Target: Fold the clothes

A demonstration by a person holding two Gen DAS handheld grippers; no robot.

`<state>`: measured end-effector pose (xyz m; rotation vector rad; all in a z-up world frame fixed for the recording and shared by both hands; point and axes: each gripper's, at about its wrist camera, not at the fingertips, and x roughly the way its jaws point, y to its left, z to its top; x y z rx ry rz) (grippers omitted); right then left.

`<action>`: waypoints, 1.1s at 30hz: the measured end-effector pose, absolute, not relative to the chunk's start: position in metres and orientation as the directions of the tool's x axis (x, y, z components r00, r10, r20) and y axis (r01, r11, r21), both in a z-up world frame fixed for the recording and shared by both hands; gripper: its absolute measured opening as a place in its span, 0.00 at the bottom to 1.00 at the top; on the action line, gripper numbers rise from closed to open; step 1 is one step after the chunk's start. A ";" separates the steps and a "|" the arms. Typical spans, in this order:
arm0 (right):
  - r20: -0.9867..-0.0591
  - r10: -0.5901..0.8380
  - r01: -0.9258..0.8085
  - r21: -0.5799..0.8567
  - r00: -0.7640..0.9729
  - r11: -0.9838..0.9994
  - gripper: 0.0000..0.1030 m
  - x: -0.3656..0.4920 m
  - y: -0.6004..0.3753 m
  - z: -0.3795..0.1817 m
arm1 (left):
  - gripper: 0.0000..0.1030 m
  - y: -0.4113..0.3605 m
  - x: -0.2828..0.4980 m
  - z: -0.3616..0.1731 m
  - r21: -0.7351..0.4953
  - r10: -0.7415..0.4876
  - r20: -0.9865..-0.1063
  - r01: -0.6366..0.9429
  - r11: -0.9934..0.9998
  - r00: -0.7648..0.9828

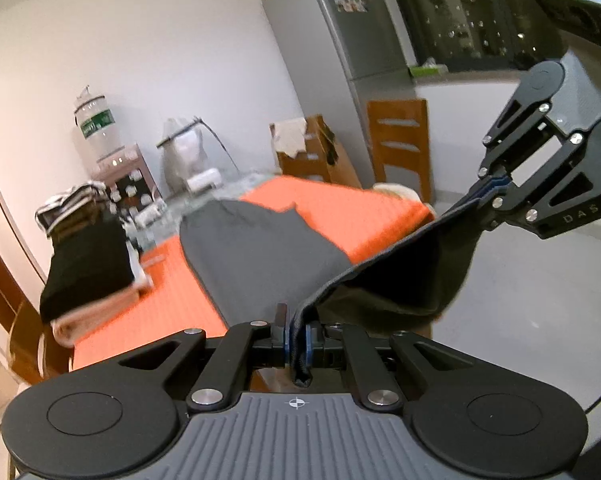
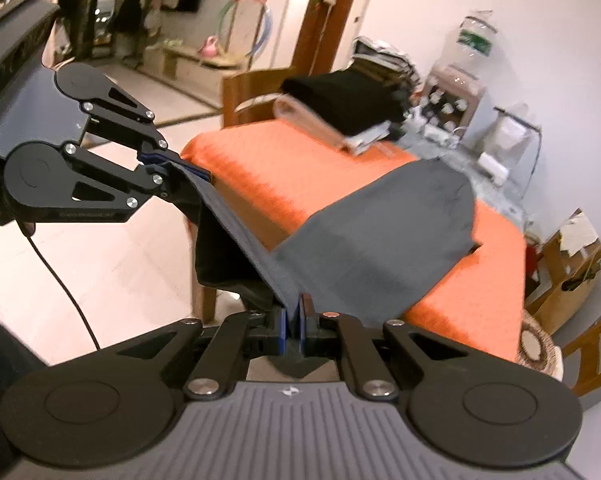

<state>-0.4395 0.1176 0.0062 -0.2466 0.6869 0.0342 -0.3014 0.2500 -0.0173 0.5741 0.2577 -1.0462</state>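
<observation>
A dark grey garment (image 1: pixel 256 256) lies stretched along the orange-covered table (image 1: pixel 364 216), its near hem lifted off the table's end. My left gripper (image 1: pixel 298 338) is shut on one corner of that hem. My right gripper (image 1: pixel 496 190) is shut on the other corner, up at the right in the left wrist view. In the right wrist view the same garment (image 2: pixel 384 236) runs away over the table (image 2: pixel 276 168); my right gripper (image 2: pixel 294 328) pinches the hem at the bottom, and my left gripper (image 2: pixel 168 166) holds it at the left. The hem hangs taut between them.
A stack of folded clothes (image 1: pixel 88 268) sits on the table's left side, also visible as the stack (image 2: pixel 340 116) in the right wrist view. Wooden chairs (image 1: pixel 398 140), a fridge (image 1: pixel 340 40), a water dispenser (image 1: pixel 100 132) and a cardboard box (image 2: pixel 568 264) surround the table.
</observation>
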 end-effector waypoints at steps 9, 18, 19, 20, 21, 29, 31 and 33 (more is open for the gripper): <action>-0.540 -0.135 -0.014 -0.263 0.831 0.965 0.07 -0.329 0.011 0.061 | 0.10 0.152 -0.170 0.028 0.323 -0.791 -0.398 0.878 0.353 0.465; -0.545 -0.140 0.048 -0.179 0.827 0.983 0.07 -0.184 -0.111 0.091 | 0.10 0.056 -0.026 0.061 0.264 -0.814 -0.412 0.909 0.323 0.409; -0.548 -0.137 0.052 -0.168 0.825 0.984 0.07 -0.168 -0.123 0.092 | 0.10 0.045 -0.011 0.062 0.260 -0.811 -0.420 0.910 0.323 0.407; -0.551 -0.134 0.056 -0.157 0.824 0.986 0.07 -0.152 -0.136 0.093 | 0.10 0.034 0.003 0.064 0.255 -0.808 -0.427 0.911 0.323 0.406; -0.557 -0.133 0.057 -0.151 0.820 0.987 0.07 -0.137 -0.147 0.093 | 0.10 0.025 0.015 0.063 0.250 -0.804 -0.435 0.912 0.325 0.406; -0.611 -0.080 0.052 -0.063 0.787 0.997 0.07 -0.018 -0.237 0.067 | 0.11 -0.055 0.119 0.038 0.201 -0.751 -0.510 0.908 0.369 0.418; -0.625 -0.065 0.044 -0.049 0.778 0.998 0.07 0.013 -0.258 0.054 | 0.12 -0.077 0.145 0.026 0.197 -0.730 -0.536 0.904 0.380 0.424; -0.642 -0.047 0.039 -0.026 0.765 0.999 0.07 0.045 -0.283 0.040 | 0.12 -0.100 0.172 0.015 0.174 -0.712 -0.562 0.902 0.396 0.421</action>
